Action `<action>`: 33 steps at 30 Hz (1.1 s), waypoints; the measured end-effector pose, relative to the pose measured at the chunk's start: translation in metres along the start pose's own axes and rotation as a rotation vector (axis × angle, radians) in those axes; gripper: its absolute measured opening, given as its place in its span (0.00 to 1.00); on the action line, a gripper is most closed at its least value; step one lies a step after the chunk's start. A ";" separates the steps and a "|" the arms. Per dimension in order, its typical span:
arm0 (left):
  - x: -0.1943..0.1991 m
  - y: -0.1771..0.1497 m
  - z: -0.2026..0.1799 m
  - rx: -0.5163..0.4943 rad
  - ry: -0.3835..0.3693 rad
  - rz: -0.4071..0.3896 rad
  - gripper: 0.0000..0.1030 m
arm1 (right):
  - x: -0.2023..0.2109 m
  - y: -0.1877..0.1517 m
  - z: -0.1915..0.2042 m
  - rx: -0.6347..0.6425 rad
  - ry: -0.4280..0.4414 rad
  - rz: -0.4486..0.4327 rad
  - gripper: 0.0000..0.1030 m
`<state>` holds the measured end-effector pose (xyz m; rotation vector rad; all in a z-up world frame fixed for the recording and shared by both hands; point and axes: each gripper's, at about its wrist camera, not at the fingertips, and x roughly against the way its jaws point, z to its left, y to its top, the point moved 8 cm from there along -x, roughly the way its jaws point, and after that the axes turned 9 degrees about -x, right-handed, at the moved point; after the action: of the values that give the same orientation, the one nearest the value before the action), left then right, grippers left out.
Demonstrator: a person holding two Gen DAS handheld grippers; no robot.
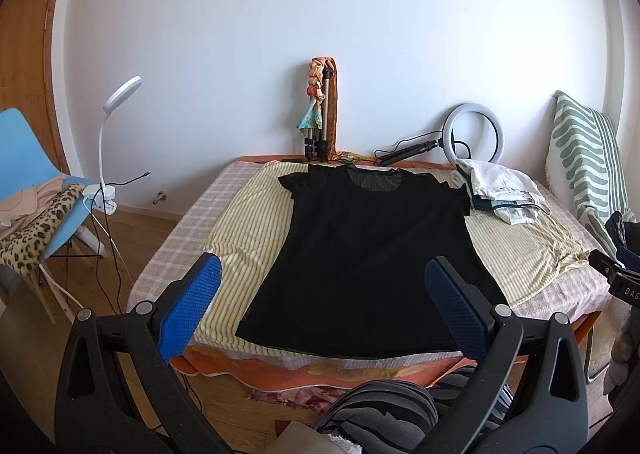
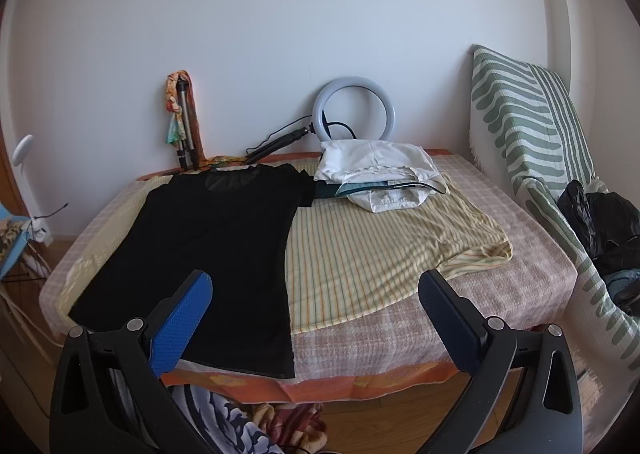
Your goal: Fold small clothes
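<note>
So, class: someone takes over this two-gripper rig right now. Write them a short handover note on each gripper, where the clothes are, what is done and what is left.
Left gripper: open, empty, above the near edge of the table.
Right gripper: open, empty, also at the near edge.
Black T-shirt: spread flat, unfolded, on the striped yellow cloth, hem towards you, neckline towards the wall.
Pile of white clothes: at the far right of the table, by the ring light.
Done: shirt laid out flat.
Left: every fold of the black T-shirt; neither gripper touches it yet.
</note>
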<state>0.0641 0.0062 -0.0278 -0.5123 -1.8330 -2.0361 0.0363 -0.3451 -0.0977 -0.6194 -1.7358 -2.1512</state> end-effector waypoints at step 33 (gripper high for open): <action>0.002 0.006 -0.007 -0.004 -0.001 -0.006 1.00 | -0.003 -0.003 -0.001 -0.013 0.001 0.012 1.00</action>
<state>0.0655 -0.0010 -0.0221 -0.5097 -1.8339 -2.0441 0.0370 -0.3456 -0.1021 -0.6307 -1.7146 -2.1563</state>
